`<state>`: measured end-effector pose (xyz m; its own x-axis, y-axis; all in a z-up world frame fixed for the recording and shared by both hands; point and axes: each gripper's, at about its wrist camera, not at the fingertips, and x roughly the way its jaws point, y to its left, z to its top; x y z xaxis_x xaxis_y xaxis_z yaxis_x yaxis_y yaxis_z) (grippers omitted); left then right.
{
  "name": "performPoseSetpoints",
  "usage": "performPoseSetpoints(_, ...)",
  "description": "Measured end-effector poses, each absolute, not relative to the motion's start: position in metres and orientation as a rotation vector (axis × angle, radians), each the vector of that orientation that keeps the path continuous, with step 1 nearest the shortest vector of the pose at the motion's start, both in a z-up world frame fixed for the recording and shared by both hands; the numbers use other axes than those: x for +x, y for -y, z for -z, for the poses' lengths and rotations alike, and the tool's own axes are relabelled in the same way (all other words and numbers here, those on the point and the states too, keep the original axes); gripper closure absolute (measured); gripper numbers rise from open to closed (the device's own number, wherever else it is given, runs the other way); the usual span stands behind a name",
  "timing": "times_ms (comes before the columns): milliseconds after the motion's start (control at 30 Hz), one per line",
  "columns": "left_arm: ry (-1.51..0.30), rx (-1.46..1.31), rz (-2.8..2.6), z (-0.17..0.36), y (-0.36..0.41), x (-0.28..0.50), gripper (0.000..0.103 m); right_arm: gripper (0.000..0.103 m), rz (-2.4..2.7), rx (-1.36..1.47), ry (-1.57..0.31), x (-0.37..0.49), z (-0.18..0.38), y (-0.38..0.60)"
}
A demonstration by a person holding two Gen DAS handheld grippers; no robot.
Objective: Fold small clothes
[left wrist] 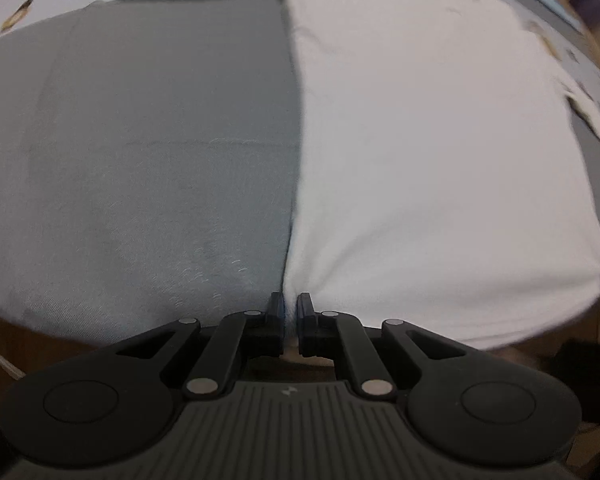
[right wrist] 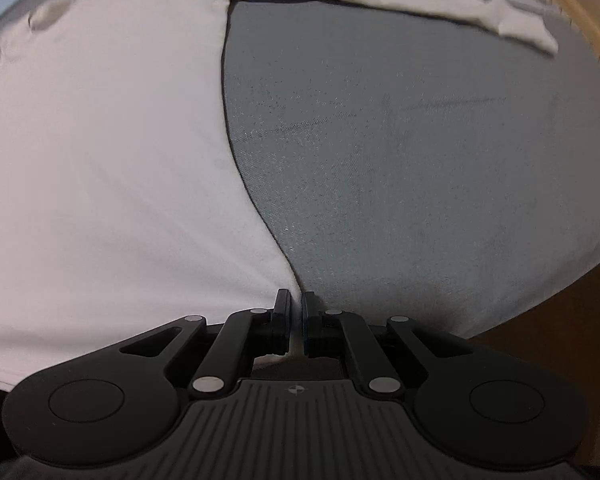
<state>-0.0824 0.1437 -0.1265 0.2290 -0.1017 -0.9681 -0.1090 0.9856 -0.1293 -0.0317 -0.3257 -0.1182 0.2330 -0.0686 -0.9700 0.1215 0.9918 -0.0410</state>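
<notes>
Pinching white garment edges, left tongs, right tongs, grey cloth, no legible writing.

A grey cloth is seen spread flat over the bench in the left wrist view, with faint creases and pale specks of lint on it; the same grey cloth fills the right half of the right wrist view. Beyond it, at the top left of the left wrist view, a light blue printed sheet with small coloured figures is shown, blurred. A wooden edge of the bench is seen curving along the upper right of the right wrist view. A dark purple object is glimpsed at the far upper right, too blurred to identify.
</notes>
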Motion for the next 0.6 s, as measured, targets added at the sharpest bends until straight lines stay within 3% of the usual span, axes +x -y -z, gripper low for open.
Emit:
performPoseSetpoints(100,-1.224,-0.124,0.050,0.106,-0.133,-0.085,0.094,0.090,0.191,-0.042,-1.195,-0.035,0.097,0.316)
performPoseSetpoints(167,-1.203,-0.121,0.110,0.104,-0.122,-0.084,0.094,0.077,0.157,-0.020,-1.096,-0.038,0.082,0.312)
performPoseSetpoints(233,-1.252,-0.106,0.151,0.118,-0.113,-0.083,0.094,0.071,0.070,0.021,-1.059,-0.039,0.079,0.306)
performPoseSetpoints(300,-1.378,-0.032,0.139,0.145,-0.106,-0.077,0.094,0.065,-0.013,0.049,-1.140,-0.040,0.096,0.296)
performPoseSetpoints(400,-1.366,0.014,0.139,0.144,-0.102,-0.073,0.091,0.063,-0.044,-0.019,-1.330,-0.039,0.133,0.279)
performPoseSetpoints(533,-1.213,-0.063,0.138,0.115,-0.110,-0.071,0.072,0.062,-0.083,-0.073,-1.220,-0.032,0.110,0.263)
performPoseSetpoints(600,-1.135,-0.069,0.112,0.102,-0.115,-0.069,0.069,0.062,-0.103,-0.034,-1.161,-0.029,0.096,0.259)
